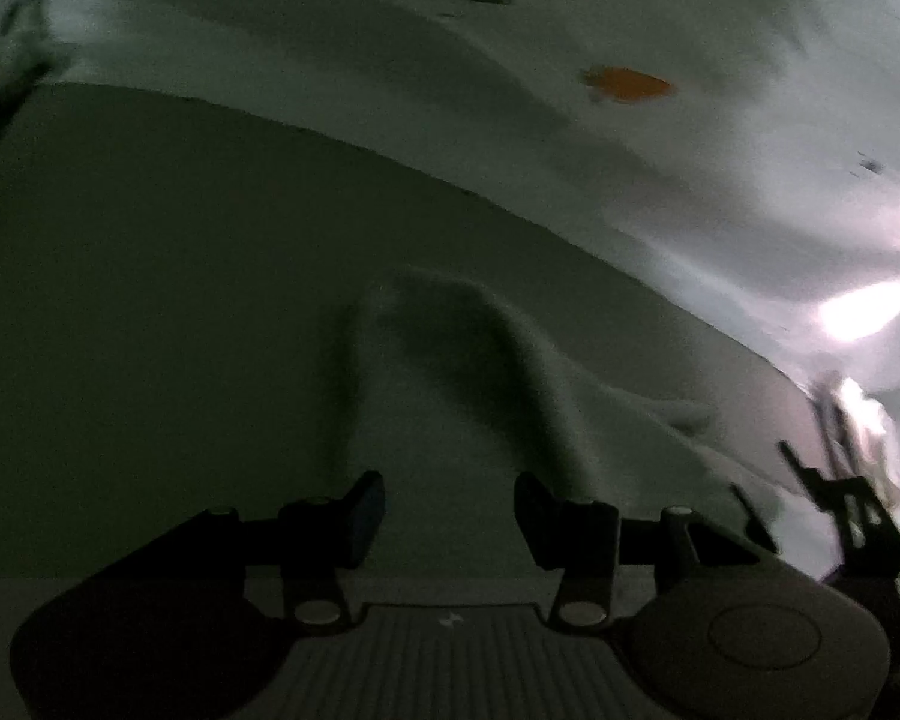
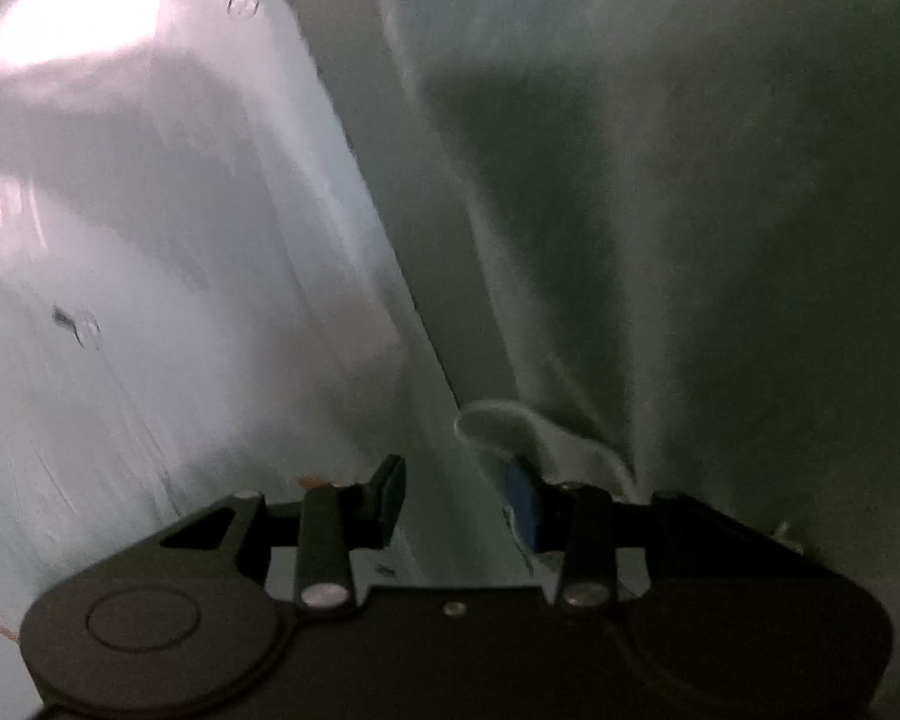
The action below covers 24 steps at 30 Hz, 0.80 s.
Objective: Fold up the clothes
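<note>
Both grippers gape wide: left gripper (image 1: 449, 516) over pale garment (image 1: 210, 300), right gripper (image 2: 459, 501) beside its folded edge (image 2: 498, 426).

The cloth (image 1: 150, 330) looks soft and matt. The table (image 2: 120, 300) is smooth, glossy, with glare. Gripper fingers (image 2: 390, 498) are matt black plastic.

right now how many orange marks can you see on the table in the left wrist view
1: a single orange oval mark on the pale table surface, upper right, beyond the edge of the light grey-green cloth. More could be hidden under the cloth.
</note>
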Each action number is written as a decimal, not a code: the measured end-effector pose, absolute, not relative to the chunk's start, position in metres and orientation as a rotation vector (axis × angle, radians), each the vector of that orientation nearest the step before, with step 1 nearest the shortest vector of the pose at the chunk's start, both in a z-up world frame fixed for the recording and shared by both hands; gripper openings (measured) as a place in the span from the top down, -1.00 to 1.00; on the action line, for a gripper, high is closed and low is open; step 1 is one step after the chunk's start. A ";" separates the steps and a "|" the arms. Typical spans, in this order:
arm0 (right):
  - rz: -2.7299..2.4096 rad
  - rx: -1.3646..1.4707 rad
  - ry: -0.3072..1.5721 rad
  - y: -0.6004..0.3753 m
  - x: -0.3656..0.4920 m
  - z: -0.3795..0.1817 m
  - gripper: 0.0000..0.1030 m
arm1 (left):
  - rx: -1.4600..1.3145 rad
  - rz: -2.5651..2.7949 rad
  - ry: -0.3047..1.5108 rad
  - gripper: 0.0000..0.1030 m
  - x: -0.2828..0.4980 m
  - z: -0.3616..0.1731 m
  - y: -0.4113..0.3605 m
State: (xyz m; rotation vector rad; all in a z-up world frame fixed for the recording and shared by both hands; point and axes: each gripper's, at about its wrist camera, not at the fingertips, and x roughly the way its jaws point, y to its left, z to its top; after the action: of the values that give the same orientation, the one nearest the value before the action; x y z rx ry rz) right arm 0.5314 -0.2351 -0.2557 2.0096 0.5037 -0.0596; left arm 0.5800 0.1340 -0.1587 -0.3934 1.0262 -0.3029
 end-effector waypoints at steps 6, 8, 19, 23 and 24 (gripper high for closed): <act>-0.079 1.981 0.468 -0.248 0.509 -0.248 0.22 | -0.237 -0.477 1.000 0.40 0.604 -0.157 0.078; -0.088 1.977 0.437 -0.256 0.492 -0.247 0.22 | -0.250 -0.482 0.968 0.43 0.613 -0.153 0.069; -0.167 1.980 0.341 -0.283 0.436 -0.247 0.22 | -0.307 -0.473 0.810 0.13 0.650 -0.134 0.029; -0.191 1.980 0.316 -0.293 0.417 -0.250 0.22 | -0.291 -0.392 0.843 0.13 0.614 -0.135 0.046; -0.199 1.979 0.313 -0.299 0.412 -0.252 0.22 | -0.276 -0.382 0.854 0.13 0.604 -0.136 0.049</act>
State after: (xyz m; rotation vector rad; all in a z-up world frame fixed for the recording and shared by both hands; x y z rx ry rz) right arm 0.4117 -0.2985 -0.2516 1.9795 0.3130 -0.1988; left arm 0.6044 0.0486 -0.1358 -0.2764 0.8544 -0.3816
